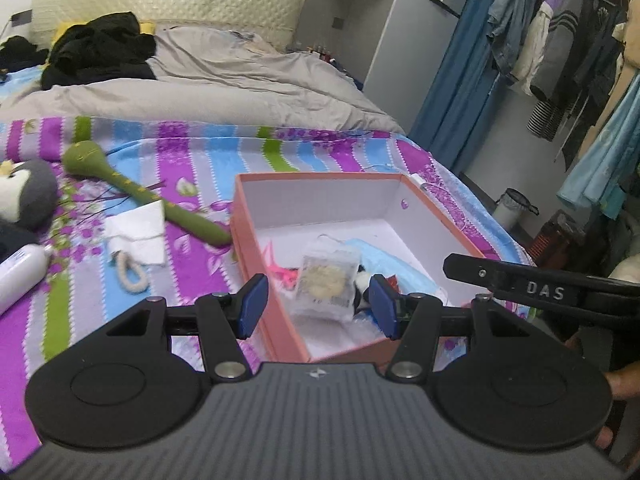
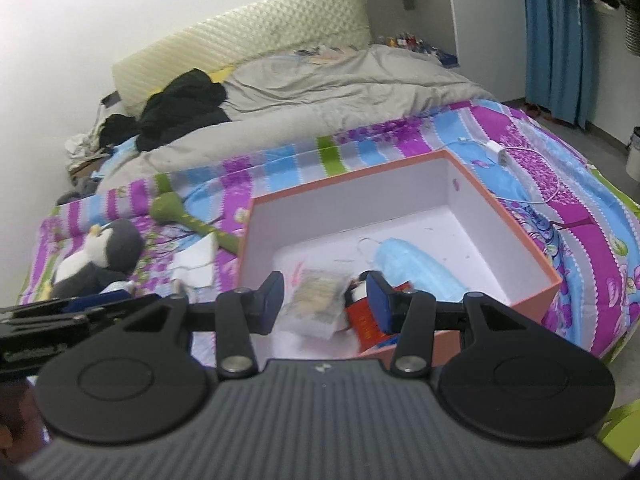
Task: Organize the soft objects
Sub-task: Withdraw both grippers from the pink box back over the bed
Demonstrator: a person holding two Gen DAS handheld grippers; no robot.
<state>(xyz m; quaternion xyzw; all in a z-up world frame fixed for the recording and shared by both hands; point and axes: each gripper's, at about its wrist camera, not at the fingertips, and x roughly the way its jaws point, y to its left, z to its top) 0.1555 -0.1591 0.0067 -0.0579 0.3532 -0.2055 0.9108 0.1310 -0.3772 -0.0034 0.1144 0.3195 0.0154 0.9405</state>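
A bed (image 1: 192,168) with a striped purple, blue and green floral blanket fills the scene ahead of both grippers, and a rumpled grey duvet (image 1: 240,80) and a heap of black clothing (image 1: 100,50) lie at its far end, well beyond them. An open orange box (image 1: 256,232) with a white inside sits on the blanket directly in front of and below the left gripper (image 1: 318,312) and the right gripper (image 2: 326,304). Both grippers hang above the box's near end with their blue-padded jaws apart and nothing between the pads.

Inside the box, a pale blue face mask (image 2: 416,264) lies ahead and to the right of the right gripper. A clear packet (image 1: 326,280) with something pale yellow in it rests in line with the gap of the left gripper, and a small black, white and red item (image 2: 360,304) lies just beside it, partly hidden by the right finger.

Outside the box, all to the left of the left gripper: a grey and white plush penguin (image 1: 26,196) far left, a long green stuffed toy (image 1: 132,188) reaching toward the box's left wall, a white bottle (image 1: 20,274) at the picture's edge, a crumpled white tissue (image 1: 138,232), and a small white rope loop (image 1: 130,276) nearest the gripper. A white charger with its cable (image 2: 500,152) lies on the blanket beyond the box, ahead and right of the right gripper.
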